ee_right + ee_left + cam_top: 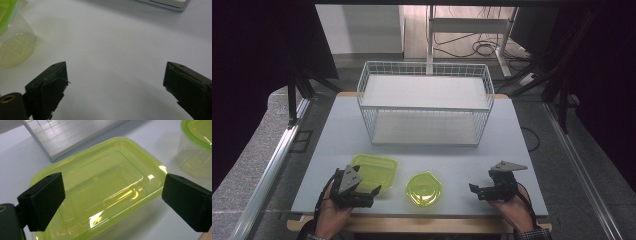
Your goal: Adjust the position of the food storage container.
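A rectangular clear box with a yellow-green lid [374,170] [100,187] lies on the table's front left. To its right stands a rounder yellow-green lidded tub [424,188] [197,147] [10,37]. My left gripper [372,192] [115,202] hovers over the rectangular box's near edge, jaws wide apart and touching nothing. My right gripper [476,191] [116,87] is at the front right, pointing left toward the round tub over bare table, jaws open and empty.
A white wire basket [426,102] [75,135] stands at the middle back of the grey table [512,150]. The table's front edge runs just under both hands. Dark frame posts flank the table on both sides.
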Demonstrator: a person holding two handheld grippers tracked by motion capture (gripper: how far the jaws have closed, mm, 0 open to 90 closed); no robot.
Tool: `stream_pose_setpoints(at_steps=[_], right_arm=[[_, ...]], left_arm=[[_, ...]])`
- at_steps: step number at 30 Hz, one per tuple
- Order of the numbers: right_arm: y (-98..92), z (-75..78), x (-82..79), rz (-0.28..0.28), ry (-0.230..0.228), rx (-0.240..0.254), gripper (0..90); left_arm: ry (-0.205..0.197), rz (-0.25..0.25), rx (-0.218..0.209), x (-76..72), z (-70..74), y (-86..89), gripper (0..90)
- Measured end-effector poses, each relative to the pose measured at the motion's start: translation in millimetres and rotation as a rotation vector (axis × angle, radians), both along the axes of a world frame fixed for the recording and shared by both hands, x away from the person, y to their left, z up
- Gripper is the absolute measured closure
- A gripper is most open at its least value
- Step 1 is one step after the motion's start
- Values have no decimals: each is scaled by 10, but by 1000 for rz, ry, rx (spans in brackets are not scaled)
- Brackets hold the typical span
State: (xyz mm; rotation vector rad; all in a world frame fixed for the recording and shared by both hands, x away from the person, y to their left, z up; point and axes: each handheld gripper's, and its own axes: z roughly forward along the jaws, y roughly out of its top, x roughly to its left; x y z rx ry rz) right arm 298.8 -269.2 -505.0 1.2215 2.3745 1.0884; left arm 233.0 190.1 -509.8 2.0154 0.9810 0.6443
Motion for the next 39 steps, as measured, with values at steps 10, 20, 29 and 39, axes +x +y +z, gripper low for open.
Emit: stream_pose_setpoints(at_steps=[10,20,29,39], right_arm=[[134,104,-42,34,-8,23,234],[421,255,-82,181,-13,23,684],[1049,416,-138,389,0,40,890],[1734,391,-308,578,15,39,890]], left_arm=[[-1,6,11,2,1,3,48],[-9,22,0,3,13,36,47],[-13,43,-3,6,28,87,46],[-13,73,-11,10,34,160,46]])
